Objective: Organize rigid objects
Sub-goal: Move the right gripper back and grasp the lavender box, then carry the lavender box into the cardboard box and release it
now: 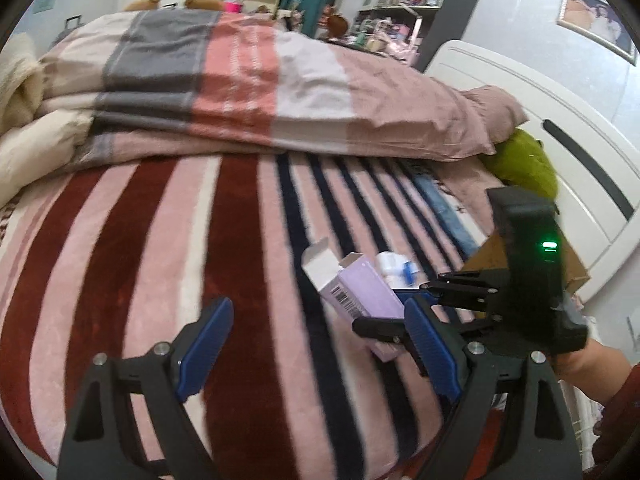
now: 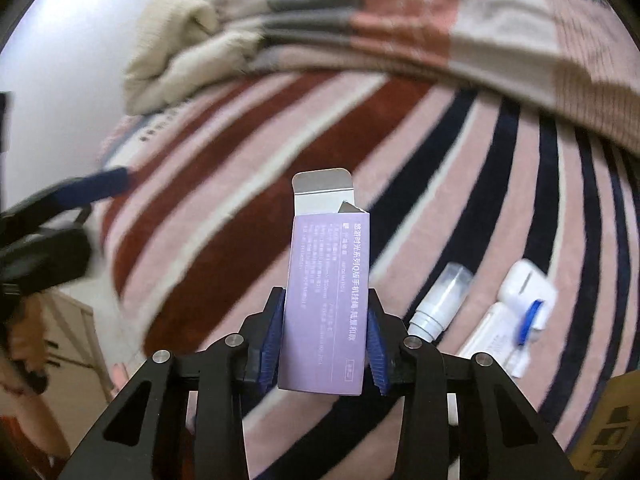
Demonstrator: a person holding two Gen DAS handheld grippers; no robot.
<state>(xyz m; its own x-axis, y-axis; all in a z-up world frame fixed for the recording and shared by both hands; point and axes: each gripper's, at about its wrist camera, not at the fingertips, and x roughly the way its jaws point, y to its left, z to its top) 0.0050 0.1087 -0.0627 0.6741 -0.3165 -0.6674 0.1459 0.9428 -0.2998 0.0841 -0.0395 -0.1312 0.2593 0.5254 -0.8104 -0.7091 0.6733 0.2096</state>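
Note:
My right gripper (image 2: 325, 332) is shut on a lilac carton (image 2: 326, 300) with its top flap open, held above the striped blanket (image 2: 224, 216). The carton also shows in the left wrist view (image 1: 360, 288), with the right gripper (image 1: 404, 308) clamped around it. My left gripper (image 1: 316, 344) is open and empty, just left of the carton; one blue finger (image 2: 100, 184) of it shows at the left of the right wrist view. A small white bottle (image 2: 440, 300) and white packages with a blue part (image 2: 516, 312) lie on the blanket to the right.
A folded quilt (image 1: 240, 80) and a cream blanket (image 2: 180, 48) lie at the far side of the bed. A green cushion (image 1: 524, 160) and white headboard (image 1: 560, 140) stand at the right. A cardboard box (image 1: 496, 256) sits behind the right gripper.

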